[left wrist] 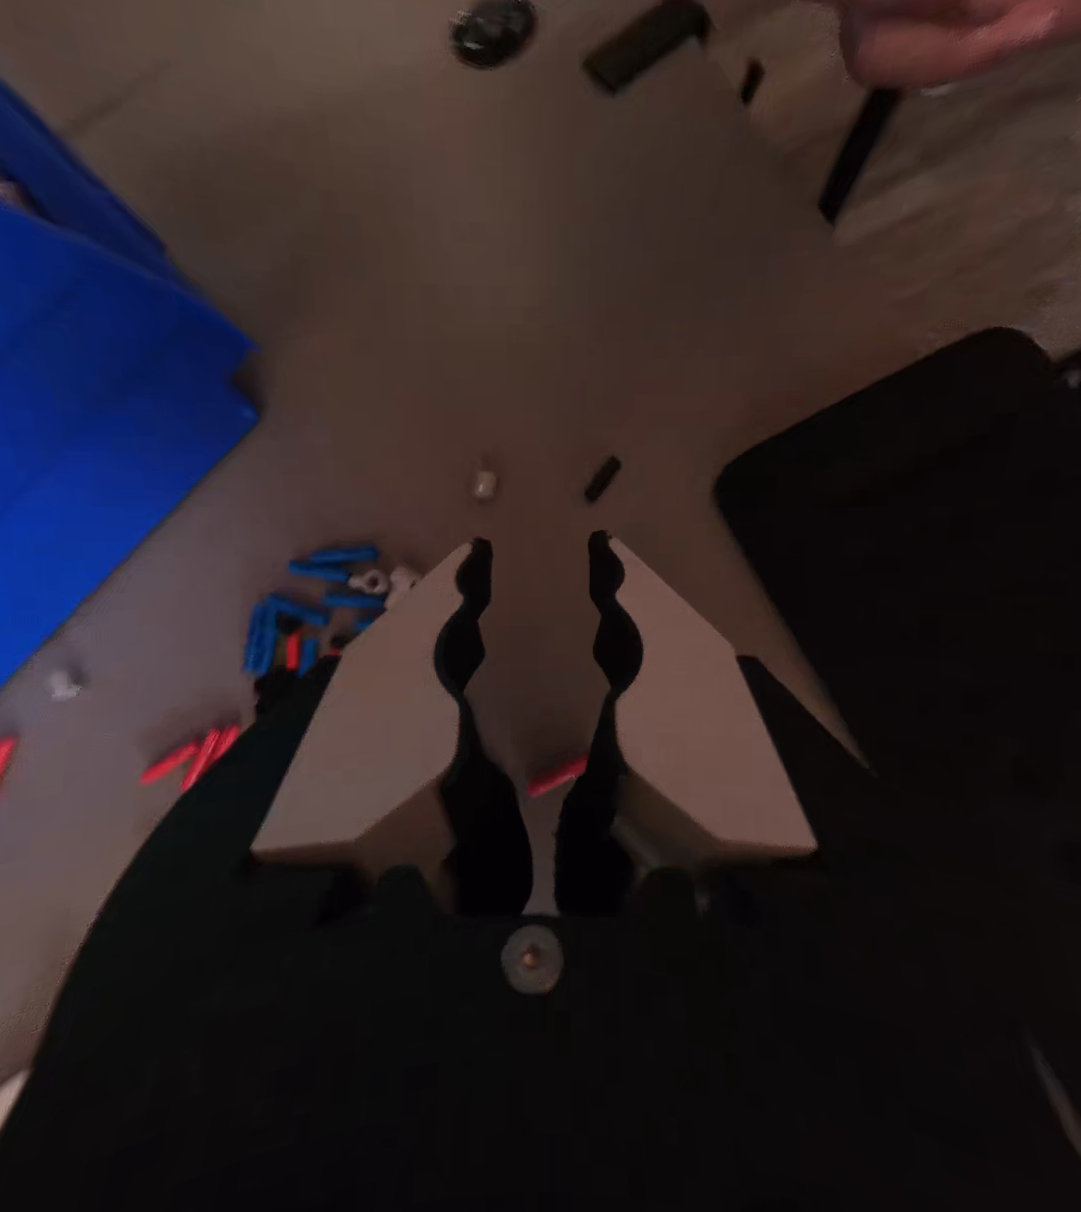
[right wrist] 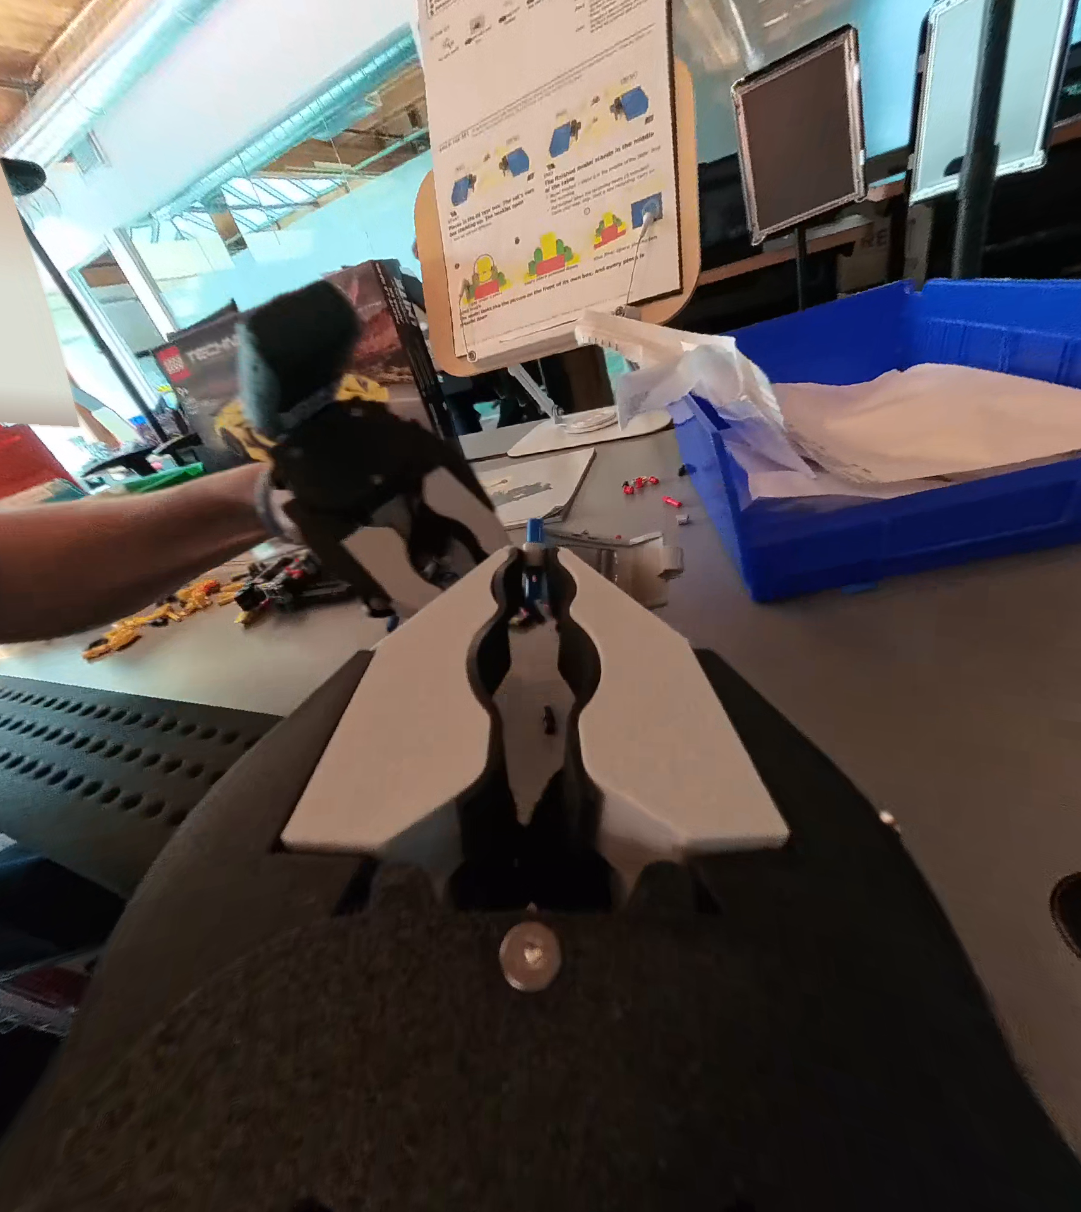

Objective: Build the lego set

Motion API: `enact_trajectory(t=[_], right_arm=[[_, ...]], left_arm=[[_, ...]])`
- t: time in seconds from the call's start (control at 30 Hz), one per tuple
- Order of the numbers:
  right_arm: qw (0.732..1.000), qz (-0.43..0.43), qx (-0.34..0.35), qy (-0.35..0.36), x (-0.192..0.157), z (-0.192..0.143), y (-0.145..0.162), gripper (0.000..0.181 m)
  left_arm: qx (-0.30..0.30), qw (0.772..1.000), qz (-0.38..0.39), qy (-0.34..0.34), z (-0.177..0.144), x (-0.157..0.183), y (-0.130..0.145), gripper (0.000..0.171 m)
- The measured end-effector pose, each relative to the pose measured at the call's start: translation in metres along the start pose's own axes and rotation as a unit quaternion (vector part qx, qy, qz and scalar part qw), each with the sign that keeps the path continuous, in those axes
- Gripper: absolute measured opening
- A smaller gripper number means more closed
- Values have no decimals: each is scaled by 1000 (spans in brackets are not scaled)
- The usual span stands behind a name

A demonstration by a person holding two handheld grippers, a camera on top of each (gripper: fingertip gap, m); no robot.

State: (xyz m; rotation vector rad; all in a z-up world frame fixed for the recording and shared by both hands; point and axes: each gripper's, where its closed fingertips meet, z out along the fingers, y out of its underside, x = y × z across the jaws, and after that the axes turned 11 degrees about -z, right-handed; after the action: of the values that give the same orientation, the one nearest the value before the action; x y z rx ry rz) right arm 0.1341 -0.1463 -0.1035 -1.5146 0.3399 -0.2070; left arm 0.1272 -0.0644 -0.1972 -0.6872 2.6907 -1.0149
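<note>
In the left wrist view my left gripper [left wrist: 541,539] is open and empty, pointing down at the grey table. Just beyond its tips lie a small pale piece [left wrist: 484,486] and a small black pin [left wrist: 602,477]. Blue pins [left wrist: 311,610] and red pins [left wrist: 193,761] are scattered to its left. In the right wrist view my right gripper [right wrist: 532,554] is shut on a small blue pin [right wrist: 534,549], held upright above the table. The left gripper [right wrist: 393,518] shows there too, held by a person's arm, above a dark part-built model [right wrist: 282,587] and yellow pieces [right wrist: 151,613].
A blue bin [right wrist: 918,525] with white paper stands right of the right gripper; it also shows in the left wrist view [left wrist: 52,420]. An instruction sheet on a stand [right wrist: 557,164], a booklet [right wrist: 538,485] and the set's box [right wrist: 387,354] stand behind. A black chair [left wrist: 951,525] sits at the table's edge. About 12 centimeters separates my left fingertips from my right.
</note>
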Motion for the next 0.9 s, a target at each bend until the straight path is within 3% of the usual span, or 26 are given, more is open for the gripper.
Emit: enact_trajectory(t=[0.1,0.43,0.9], right_arm=[[1000,8,2,-16,-2,-2,1,6],[999,27,6,-25,1,-7,3,6],[999,32,1,-34,-1,-5,6,6]], left_arm=[[-14,998,15,64,15,2,-5,25],[-32,996,53,64,39,-16,-11,21],[-12,995,48,84,37,-16,-8,8]])
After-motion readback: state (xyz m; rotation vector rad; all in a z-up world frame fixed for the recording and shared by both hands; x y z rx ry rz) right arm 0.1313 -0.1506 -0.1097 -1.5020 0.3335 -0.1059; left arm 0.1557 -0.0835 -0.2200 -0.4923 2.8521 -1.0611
